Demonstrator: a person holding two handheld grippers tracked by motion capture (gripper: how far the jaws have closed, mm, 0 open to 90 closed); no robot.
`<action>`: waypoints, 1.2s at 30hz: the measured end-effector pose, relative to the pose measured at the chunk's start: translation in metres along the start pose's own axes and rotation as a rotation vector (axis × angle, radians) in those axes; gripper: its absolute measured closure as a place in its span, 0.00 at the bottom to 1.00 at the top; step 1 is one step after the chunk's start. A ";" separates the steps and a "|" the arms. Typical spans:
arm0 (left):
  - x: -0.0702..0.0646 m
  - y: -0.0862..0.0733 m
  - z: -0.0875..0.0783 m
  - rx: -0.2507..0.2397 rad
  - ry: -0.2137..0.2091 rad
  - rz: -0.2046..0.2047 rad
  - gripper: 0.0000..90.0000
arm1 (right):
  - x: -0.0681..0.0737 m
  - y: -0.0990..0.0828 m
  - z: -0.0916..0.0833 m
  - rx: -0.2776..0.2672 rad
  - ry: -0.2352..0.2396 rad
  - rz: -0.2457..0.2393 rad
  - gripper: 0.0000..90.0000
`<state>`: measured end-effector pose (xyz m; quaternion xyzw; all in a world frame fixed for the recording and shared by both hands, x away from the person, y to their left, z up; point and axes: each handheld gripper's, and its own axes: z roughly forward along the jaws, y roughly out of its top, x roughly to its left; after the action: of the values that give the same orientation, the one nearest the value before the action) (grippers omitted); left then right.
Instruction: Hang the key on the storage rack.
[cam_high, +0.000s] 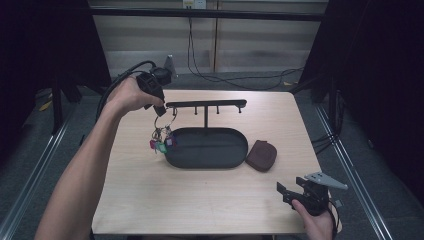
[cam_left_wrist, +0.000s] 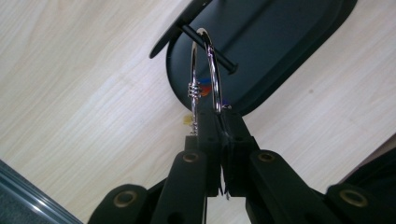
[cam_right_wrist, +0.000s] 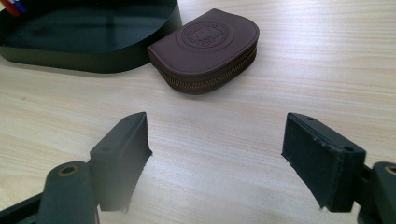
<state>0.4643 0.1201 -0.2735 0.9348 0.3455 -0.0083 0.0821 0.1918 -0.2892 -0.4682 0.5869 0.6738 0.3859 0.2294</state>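
Your left gripper (cam_left_wrist: 219, 123) was clamped shut on the silver metal key ring (cam_left_wrist: 205, 70), held up at the left end of the black hook rack (cam_high: 206, 104). The ring looped over the rack's end peg (cam_left_wrist: 210, 49), and small coloured tags (cam_high: 161, 145) dangled below the gripper, beside the black oval tray (cam_high: 207, 147). Your right gripper (cam_right_wrist: 215, 154) rested low over the pale wooden table (cam_high: 200, 195), jaws spread wide and holding nothing. Just ahead of it lay the brown leather zip pouch (cam_right_wrist: 210, 46), touching the tray's right end.
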 end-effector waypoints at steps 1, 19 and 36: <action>0.001 0.001 0.001 0.000 -0.002 0.006 0.98 | 0.000 0.000 0.000 -0.001 0.000 -0.002 0.26; 0.006 0.006 0.020 0.004 0.005 -0.007 0.97 | 0.001 0.000 -0.001 -0.002 0.008 -0.011 0.26; 0.004 0.003 0.019 -0.012 -0.010 -0.022 0.91 | 0.001 0.000 -0.001 -0.002 0.009 -0.011 0.26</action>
<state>0.4706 0.1175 -0.2923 0.9304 0.3554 -0.0117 0.0891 0.1910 -0.2880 -0.4675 0.5812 0.6777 0.3879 0.2290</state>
